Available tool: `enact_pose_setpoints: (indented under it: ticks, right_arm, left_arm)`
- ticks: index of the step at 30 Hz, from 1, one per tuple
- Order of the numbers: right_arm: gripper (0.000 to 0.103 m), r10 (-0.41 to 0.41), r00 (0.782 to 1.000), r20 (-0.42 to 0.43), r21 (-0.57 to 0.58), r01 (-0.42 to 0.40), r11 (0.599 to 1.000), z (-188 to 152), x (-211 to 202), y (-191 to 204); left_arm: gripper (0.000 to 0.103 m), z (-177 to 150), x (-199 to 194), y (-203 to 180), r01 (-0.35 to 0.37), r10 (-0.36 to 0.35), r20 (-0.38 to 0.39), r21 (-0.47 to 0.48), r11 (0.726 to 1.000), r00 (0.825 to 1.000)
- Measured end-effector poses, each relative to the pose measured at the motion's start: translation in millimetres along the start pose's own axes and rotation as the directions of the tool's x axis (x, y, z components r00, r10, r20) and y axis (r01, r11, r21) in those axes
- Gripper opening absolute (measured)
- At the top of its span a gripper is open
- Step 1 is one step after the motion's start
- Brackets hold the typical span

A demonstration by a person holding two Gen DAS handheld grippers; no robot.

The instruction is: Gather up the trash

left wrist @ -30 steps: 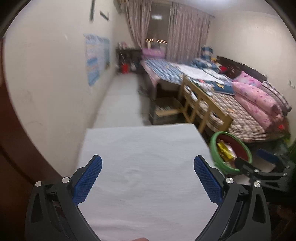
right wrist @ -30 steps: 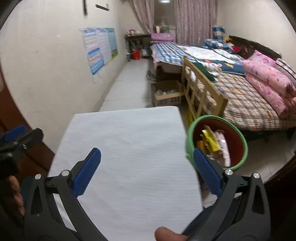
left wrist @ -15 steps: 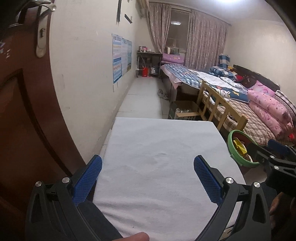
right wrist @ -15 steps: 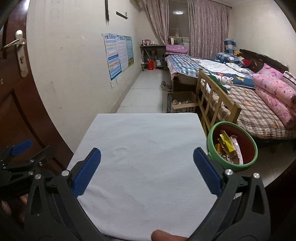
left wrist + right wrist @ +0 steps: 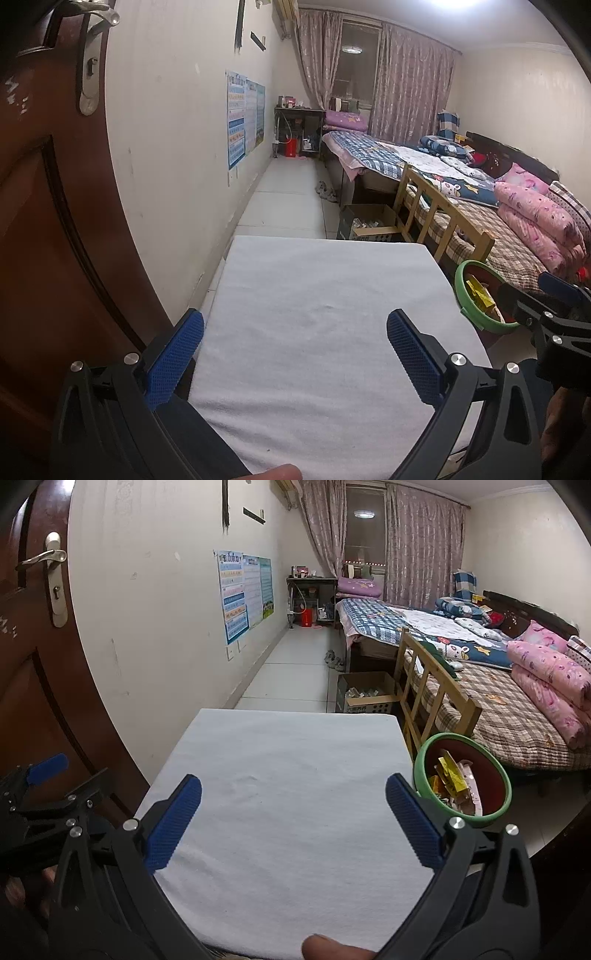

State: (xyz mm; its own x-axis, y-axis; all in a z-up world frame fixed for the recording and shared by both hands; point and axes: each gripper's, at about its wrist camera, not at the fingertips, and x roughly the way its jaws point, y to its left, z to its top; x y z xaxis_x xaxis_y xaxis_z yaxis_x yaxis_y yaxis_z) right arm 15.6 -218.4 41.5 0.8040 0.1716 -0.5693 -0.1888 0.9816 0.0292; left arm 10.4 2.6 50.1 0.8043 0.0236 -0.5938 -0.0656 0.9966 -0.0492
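Note:
A green-rimmed red bin (image 5: 496, 790) stands on the floor at the right of the white-clothed table (image 5: 280, 812). It holds yellow and pink wrappers (image 5: 452, 781). The bin also shows in the left wrist view (image 5: 463, 291), partly hidden by the right gripper's fingers (image 5: 557, 288). My left gripper (image 5: 293, 354) is open and empty above the table's near half. My right gripper (image 5: 293, 821) is open and empty above the table, left of the bin. No trash shows on the cloth.
A brown door (image 5: 40, 229) stands close on the left. A wooden bed frame (image 5: 432, 698) and beds with pink quilts (image 5: 546, 672) fill the right. A cardboard box (image 5: 364, 696) sits on the floor beyond the table.
Both grippers have pulled back and risen, so the table looks farther and the door came into view. The bin now lies lower right. Both stayed open.

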Motion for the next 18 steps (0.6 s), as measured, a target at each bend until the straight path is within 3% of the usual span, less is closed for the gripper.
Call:
enact_pose_setpoints:
  ticks: [18]
  right_arm:
    - [0.098, -0.025, 1.0, -0.003, 0.008, 0.025, 1.0, -3.3, -0.1, -1.9]
  left_arm:
    - [0.095, -2.4, 0.6, -3.8, 0.0, 0.0, 0.002, 0.017, 1.0, 1.0]
